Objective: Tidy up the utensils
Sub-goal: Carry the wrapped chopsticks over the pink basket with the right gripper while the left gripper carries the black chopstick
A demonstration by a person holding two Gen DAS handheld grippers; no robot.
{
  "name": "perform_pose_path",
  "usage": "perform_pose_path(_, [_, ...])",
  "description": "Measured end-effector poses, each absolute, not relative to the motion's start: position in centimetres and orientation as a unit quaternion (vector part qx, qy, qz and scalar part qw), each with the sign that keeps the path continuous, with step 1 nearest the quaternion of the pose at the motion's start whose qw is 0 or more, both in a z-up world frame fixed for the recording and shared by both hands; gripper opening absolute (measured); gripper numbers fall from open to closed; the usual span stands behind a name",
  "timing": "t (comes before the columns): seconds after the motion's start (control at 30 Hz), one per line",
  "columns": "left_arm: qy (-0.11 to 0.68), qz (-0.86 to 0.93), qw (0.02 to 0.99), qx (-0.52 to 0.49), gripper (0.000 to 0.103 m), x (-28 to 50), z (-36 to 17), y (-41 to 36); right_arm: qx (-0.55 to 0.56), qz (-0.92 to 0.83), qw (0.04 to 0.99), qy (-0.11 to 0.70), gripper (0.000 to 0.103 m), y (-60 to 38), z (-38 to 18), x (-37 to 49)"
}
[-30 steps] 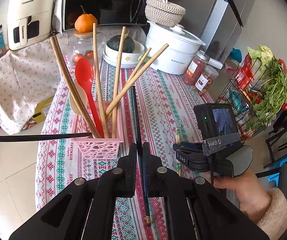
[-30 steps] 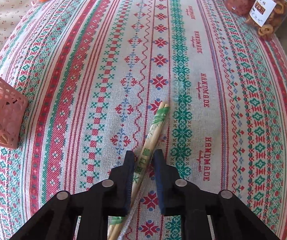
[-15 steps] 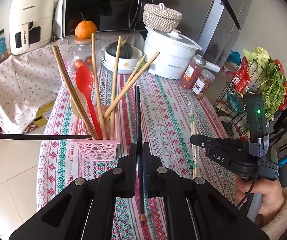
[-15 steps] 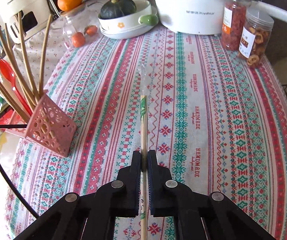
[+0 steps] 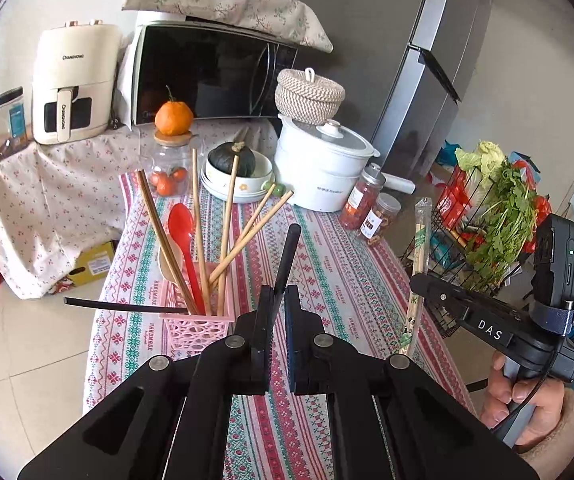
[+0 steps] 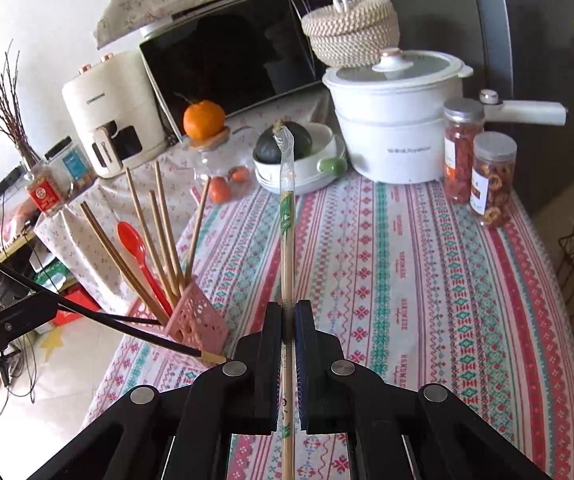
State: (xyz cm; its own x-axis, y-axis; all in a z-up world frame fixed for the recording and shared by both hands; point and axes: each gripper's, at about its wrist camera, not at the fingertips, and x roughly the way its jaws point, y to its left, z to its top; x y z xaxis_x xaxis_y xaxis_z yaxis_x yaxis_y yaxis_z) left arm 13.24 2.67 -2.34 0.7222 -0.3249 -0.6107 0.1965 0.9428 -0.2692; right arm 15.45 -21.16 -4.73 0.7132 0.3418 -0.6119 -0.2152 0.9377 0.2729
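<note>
My left gripper [image 5: 278, 294] has its jaws pressed on a black chopstick [image 5: 287, 254]; the stick runs up and forward from the pads, clear of the table [image 5: 339, 264]; its rear end shows in the right view, low and just beside the holder. My right gripper [image 6: 288, 312] pinches a wrapped pair of chopsticks [image 6: 287, 216] about mid-length; jaws tight on the sleeve; clear wrapper tip points up toward the squash bowl [image 6: 311, 160]; the pair is off the cloth. In the left view the same pair [image 5: 417, 264] stands near upright at the right, held by my hand [image 5: 527, 396] on the gripper grip. Pink holder [image 5: 197, 320] sits at the left edge of the table; it carries several wooden chopsticks [image 5: 227, 220], a red spoon [image 5: 181, 226], a pale spoon behind it; a second black chopstick [image 5: 123, 307] lies near level, one end at the holder rim, the other out past the table edge. White pot [image 5: 323, 172] and two jars [image 5: 367, 208] stand at the far side, well apart from the holder.
</note>
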Motion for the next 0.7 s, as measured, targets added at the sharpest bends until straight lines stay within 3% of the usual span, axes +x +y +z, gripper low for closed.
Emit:
perform_pose_path(0.23, [0.242, -0.125, 0.957, -0.099, 0.004, 11.1, 1.9, 4.1, 0.088, 0.153, 0.944, 0.28, 0.005, -20.2, -2.7, 14.4])
perform_pose_path(0.7, [0.136, -0.067, 0.982, -0.114, 0.0, 12.0, 2.8, 5.8, 0.077, 0.161, 0.941, 0.287, 0.005, -19.1, -3.6, 15.0])
